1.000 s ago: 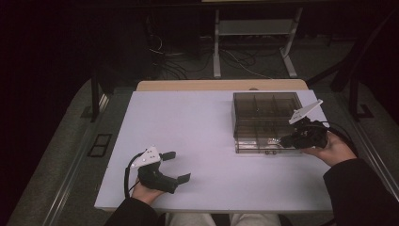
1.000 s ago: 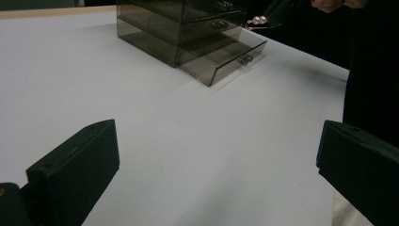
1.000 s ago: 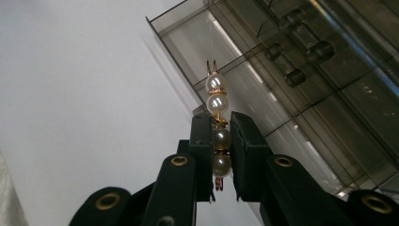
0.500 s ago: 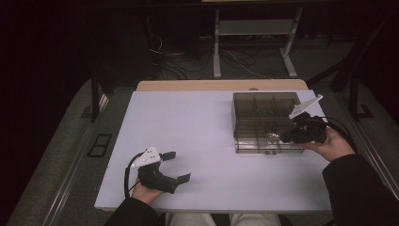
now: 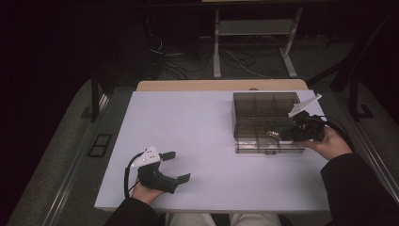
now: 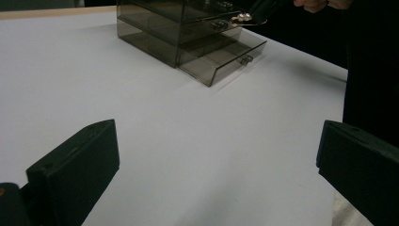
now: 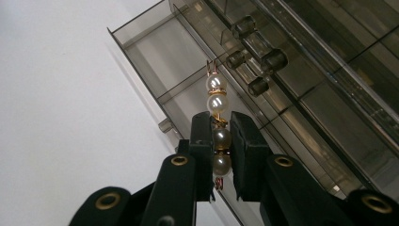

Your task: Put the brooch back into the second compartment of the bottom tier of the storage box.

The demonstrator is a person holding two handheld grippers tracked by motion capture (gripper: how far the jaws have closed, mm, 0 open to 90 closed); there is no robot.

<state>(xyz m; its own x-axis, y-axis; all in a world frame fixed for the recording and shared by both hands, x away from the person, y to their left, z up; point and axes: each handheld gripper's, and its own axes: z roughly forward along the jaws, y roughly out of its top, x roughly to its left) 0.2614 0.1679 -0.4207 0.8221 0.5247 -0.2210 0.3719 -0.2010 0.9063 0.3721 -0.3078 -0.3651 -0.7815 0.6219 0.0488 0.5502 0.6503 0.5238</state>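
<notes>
**Holding a pearl piece above the open drawer**

Gripping a small string of white pearls with gold links (image 7: 217,123), your right gripper (image 7: 219,141) has its jaws clamped on the piece near its lower half, so that two pearls stand clear above the jaw tips and two sit between them. In the right gripper view the pearl piece hangs over the pulled-out bottom drawer (image 7: 155,61) of the smoky transparent plastic drawer box (image 7: 329,94), with the drawer's dividers showing beneath it and a row of small cylindrical knobs just beside it on the box front.

From the high view you can see your right gripper (image 5: 287,135) at the near right corner of the drawer box (image 5: 263,110), with the pearl piece (image 5: 271,133) as a small glint over the open drawer (image 5: 268,146). The box stands on the right half of the white bench (image 5: 197,127), well apart from your other hand.

Your left gripper (image 5: 176,165) rests near the front left of the bench, its jaws wide apart and holding nothing. In the left gripper view the two black jaws frame bare bench surface (image 6: 188,141), and farther off you see the drawer box (image 6: 179,28) with its bottom drawer (image 6: 221,59) drawn out and the pearl piece (image 6: 244,18) held above it.
</notes>
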